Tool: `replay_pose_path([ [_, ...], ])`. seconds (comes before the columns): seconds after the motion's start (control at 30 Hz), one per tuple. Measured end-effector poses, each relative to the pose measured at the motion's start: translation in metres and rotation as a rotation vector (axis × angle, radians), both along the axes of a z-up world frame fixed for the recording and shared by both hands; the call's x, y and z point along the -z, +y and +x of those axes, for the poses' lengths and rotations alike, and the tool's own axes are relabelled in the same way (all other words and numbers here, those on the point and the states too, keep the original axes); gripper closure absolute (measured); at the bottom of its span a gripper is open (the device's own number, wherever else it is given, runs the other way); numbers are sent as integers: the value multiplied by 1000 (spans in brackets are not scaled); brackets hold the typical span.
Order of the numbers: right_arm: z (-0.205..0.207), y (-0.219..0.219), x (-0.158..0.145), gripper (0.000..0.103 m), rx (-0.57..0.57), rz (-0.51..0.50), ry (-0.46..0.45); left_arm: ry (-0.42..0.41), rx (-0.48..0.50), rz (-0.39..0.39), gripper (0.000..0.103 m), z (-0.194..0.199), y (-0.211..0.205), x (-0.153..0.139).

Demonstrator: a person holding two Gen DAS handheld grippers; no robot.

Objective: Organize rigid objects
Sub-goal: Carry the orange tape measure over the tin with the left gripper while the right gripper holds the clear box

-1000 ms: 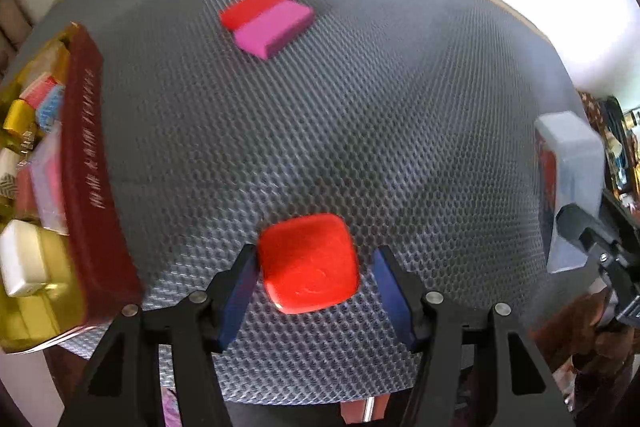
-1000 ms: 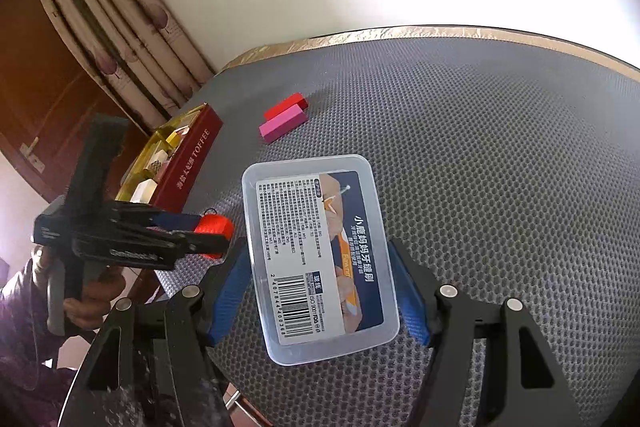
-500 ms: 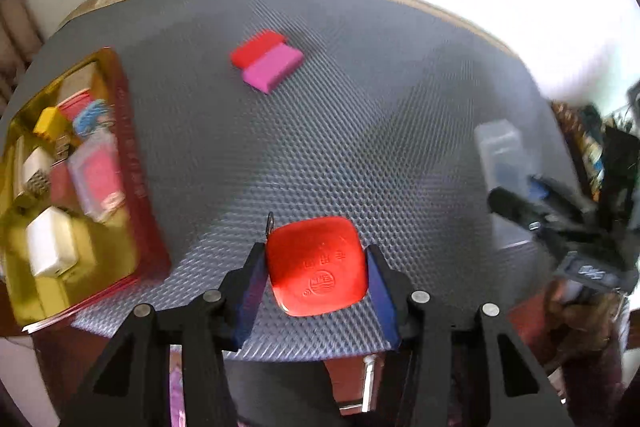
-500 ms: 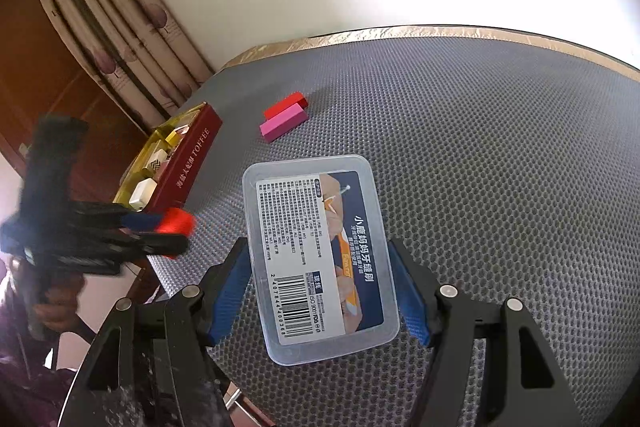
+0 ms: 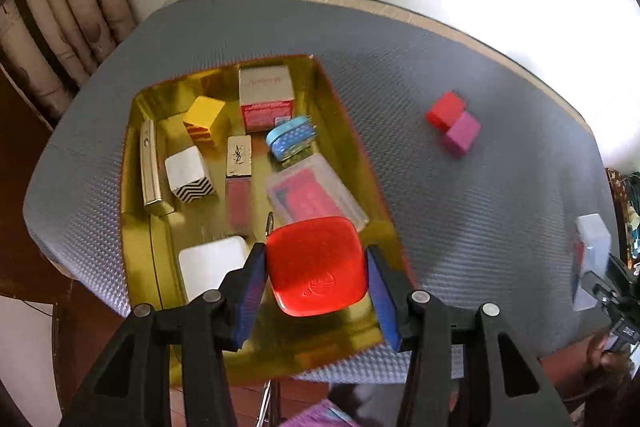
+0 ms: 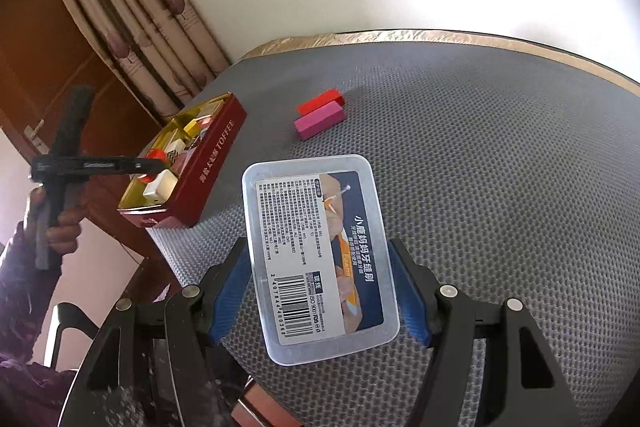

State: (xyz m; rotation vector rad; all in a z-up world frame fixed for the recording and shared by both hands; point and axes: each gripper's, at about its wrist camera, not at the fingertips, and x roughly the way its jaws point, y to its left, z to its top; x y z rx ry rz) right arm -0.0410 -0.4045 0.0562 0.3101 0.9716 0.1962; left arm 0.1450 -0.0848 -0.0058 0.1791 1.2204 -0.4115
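Left tool [image 5: 316, 267] steep over tin [image 5: 344, 99], clamping red case [image 5: 318, 265], right tool [image 6: 322, 281] gripping clear box [image 6: 316, 251]

"TOFFEE" on red tin [image 6: 208, 171], "ISO 9001" on clear box [image 6: 320, 251]

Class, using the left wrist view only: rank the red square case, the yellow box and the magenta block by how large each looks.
1. red square case, largest, though nearest the camera, so flattered.
2. and 3. yellow box and magenta block look alike; no ranking.
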Motion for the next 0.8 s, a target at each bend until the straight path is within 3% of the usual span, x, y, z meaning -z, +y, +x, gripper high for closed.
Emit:
replay_pose_path([
  [0.17, 2, 0, -1, 38, -5, 1, 11, 24, -6, 2, 53, 9, 4, 23],
  [0.43, 6, 5, -1, 38, -21, -2, 21, 29, 26, 3, 54, 2, -3, 32],
  [0.6, 6, 15, -2, 38, -38, -5, 22, -39, 45, 34, 54, -5, -9, 28],
  [0.8, 14, 31, -16, 38, -61, 6, -1, -171, 3, 68, 54, -25, 0, 11],
])
